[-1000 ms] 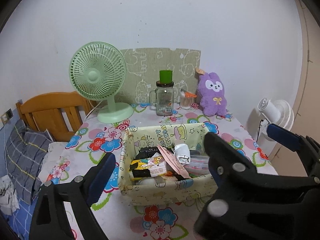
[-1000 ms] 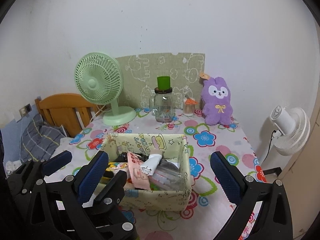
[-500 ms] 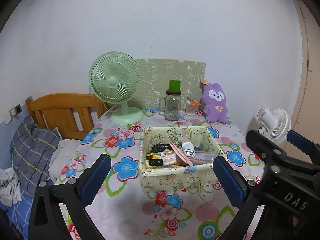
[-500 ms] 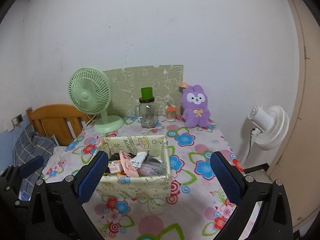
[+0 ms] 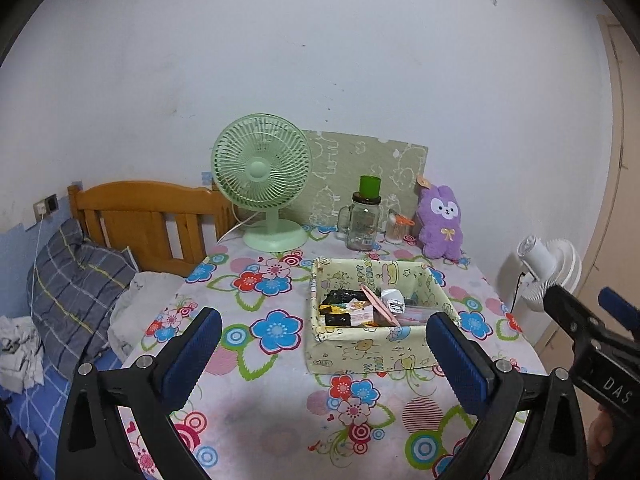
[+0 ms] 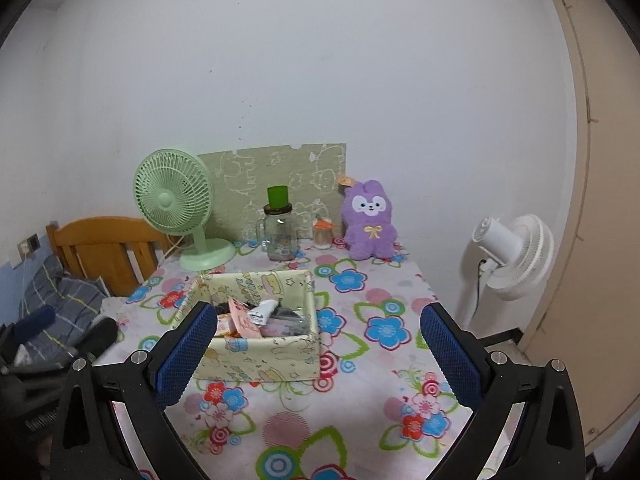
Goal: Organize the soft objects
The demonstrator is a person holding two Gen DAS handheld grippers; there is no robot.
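A purple plush bunny (image 5: 439, 224) (image 6: 369, 220) sits upright at the back right of the flowered table (image 5: 280, 420) (image 6: 360, 412), against the wall. A pale yellow fabric box (image 5: 372, 350) (image 6: 260, 354) full of small packets stands mid-table. My left gripper (image 5: 323, 356) hangs open above the table's near part, short of the box, nothing between its blue pads. My right gripper (image 6: 318, 356) is open too, held back over the near edge, with the box behind its left finger. Each view shows the other gripper at its side edge.
A green desk fan (image 5: 262, 178) (image 6: 176, 204), a glass jar with a green lid (image 5: 362, 216) (image 6: 279, 232) and a small toothpick jar (image 6: 323, 234) line the back. A wooden bed headboard (image 5: 148, 220) and grey pillow (image 5: 76, 284) lie left. A white floor fan (image 6: 512, 256) stands right.
Both grippers have pulled back from the box and risen a little, so the box and table look smaller and farther. The left gripper's jaws spread slightly wider. Nothing was taken hold of.
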